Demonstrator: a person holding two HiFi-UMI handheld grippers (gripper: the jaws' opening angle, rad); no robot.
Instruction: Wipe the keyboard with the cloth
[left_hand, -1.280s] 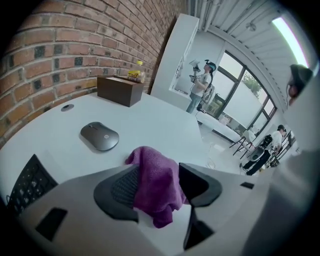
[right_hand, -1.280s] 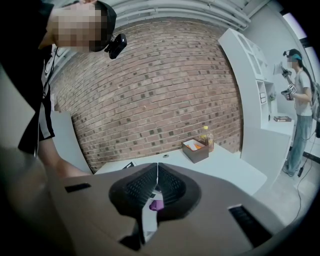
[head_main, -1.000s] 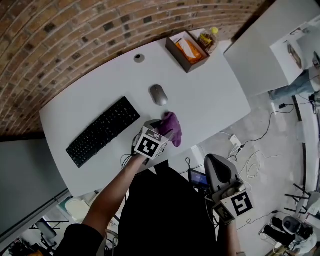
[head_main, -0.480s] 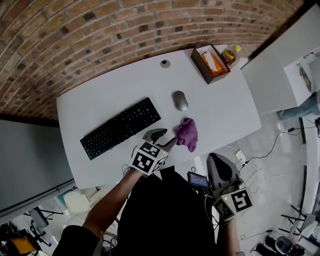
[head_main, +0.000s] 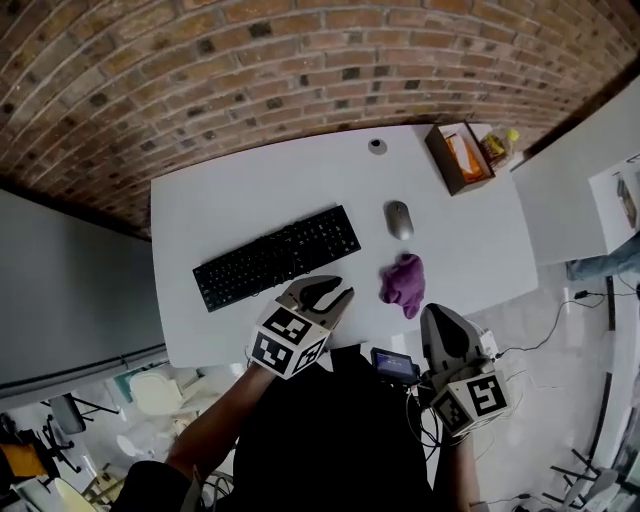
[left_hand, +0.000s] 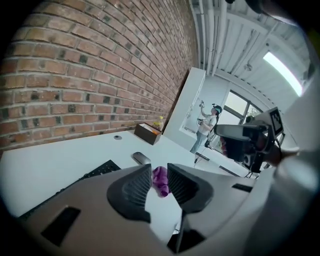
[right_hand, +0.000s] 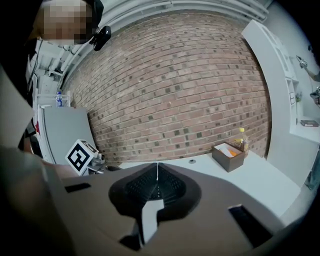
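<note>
The black keyboard (head_main: 275, 258) lies slantwise on the white table (head_main: 230, 200). To its right, near the front edge, a crumpled purple cloth (head_main: 403, 283) lies loose below the grey mouse (head_main: 399, 219). My left gripper (head_main: 328, 291) hangs above the front edge between keyboard and cloth. Its jaws have just been closing to a narrow gap and hold nothing. In the left gripper view the cloth (left_hand: 161, 181) shows through the gap of the left gripper (left_hand: 159, 168), well beyond it. My right gripper (head_main: 438, 314) is off the table's front right, shut and empty, also in its own view (right_hand: 157, 176).
A brown box (head_main: 458, 157) with orange contents and a yellow bottle (head_main: 505, 143) stand at the back right corner. A round cable grommet (head_main: 377, 146) sits at the back edge. A brick wall runs behind. Cables and a power strip (head_main: 487, 345) lie on the floor at right.
My left gripper has drawn back and up from the cloth toward the front edge, its jaws narrower. The cloth stays on the table. My right gripper shifted a little.
</note>
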